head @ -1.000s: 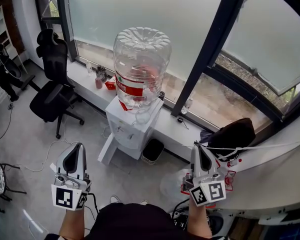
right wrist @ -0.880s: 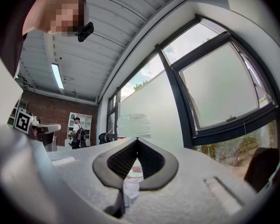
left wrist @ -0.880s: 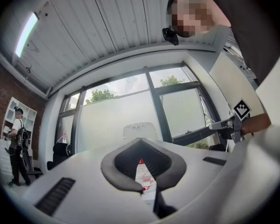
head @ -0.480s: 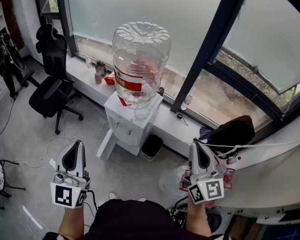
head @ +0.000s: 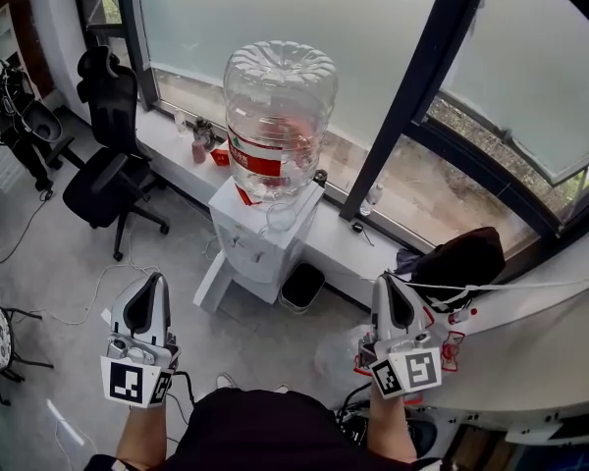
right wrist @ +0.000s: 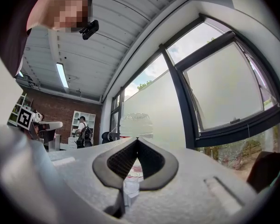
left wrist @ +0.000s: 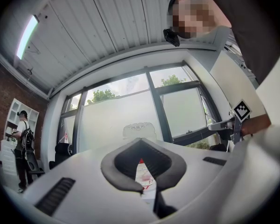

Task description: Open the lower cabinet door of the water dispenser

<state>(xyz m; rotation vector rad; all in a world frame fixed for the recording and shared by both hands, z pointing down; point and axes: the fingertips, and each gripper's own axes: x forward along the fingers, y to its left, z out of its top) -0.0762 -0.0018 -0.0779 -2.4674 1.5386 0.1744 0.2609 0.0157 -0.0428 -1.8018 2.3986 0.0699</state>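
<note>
Head view, left gripper (head: 154, 283): lower left of the frame, jaws together, nothing between them, pointing toward the water dispenser (head: 265, 238) and well apart from it.
Head view, right gripper (head: 385, 285): lower right of the frame, jaws together, empty, also well apart from the dispenser.
Head view, dispenser: centre of the frame, standing against the window sill (head: 348, 248), with a clear bottle (head: 278, 106) upside down on top.
Head view, lower cabinet door: on the dispenser's front, facing lower left; from this steep angle it cannot be told whether it is shut or ajar.
Head view, surroundings: black office chair (head: 108, 170) at upper left; small bin (head: 301, 287) just right of the dispenser's foot.
Left gripper view, claw (left wrist: 140, 140): tips meet above a small hollow; the bottle's red label shows through it, far off.
Left gripper view, right edge: the other gripper's marker cube (left wrist: 241, 110).
Right gripper view, claw (right wrist: 137, 139): tips pressed together, gripping nothing; the bottle (right wrist: 136, 124) rises just above them in the distance.
</note>
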